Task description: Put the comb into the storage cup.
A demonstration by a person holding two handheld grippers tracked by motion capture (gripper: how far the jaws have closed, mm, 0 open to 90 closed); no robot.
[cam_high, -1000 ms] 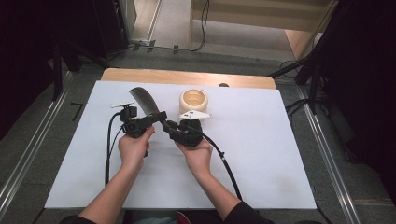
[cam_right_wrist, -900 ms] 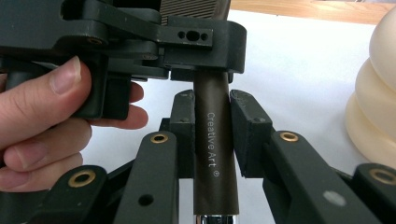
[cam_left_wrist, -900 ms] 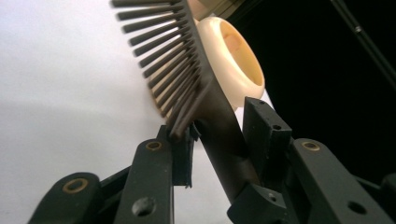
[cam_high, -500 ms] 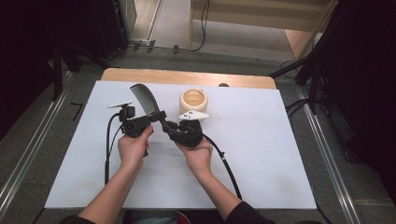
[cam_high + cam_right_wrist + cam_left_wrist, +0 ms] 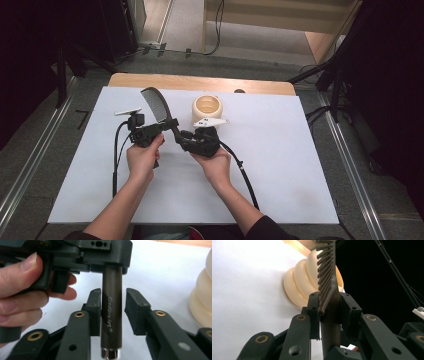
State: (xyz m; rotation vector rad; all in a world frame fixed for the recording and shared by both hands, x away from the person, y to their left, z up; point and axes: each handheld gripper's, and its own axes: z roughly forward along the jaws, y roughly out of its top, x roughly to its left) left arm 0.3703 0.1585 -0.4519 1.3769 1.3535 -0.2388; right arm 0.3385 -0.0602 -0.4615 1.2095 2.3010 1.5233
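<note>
A dark brush (image 5: 155, 104) with a toothed head stands tilted above the white sheet, between my two grippers. My left gripper (image 5: 167, 126) is shut on its neck, and its pads (image 5: 313, 312) press just under the teeth of the brush (image 5: 327, 282). My right gripper (image 5: 181, 139) comes in from the right. Its jaws have just been opening and now stand open around the brush handle (image 5: 111, 315), with a narrow gap at the right pad (image 5: 133, 307). A metal cap ends the handle.
A cream ribbed cup (image 5: 206, 107) stands upright just behind the grippers, close to the brush head. The white sheet (image 5: 300, 175) covers the table, with a wooden strip (image 5: 200, 82) along its far edge. Cables trail from both grippers toward the person.
The left gripper has rolled a little, so its pale plate now shows at its left. The brush and both hands stay where they were.
</note>
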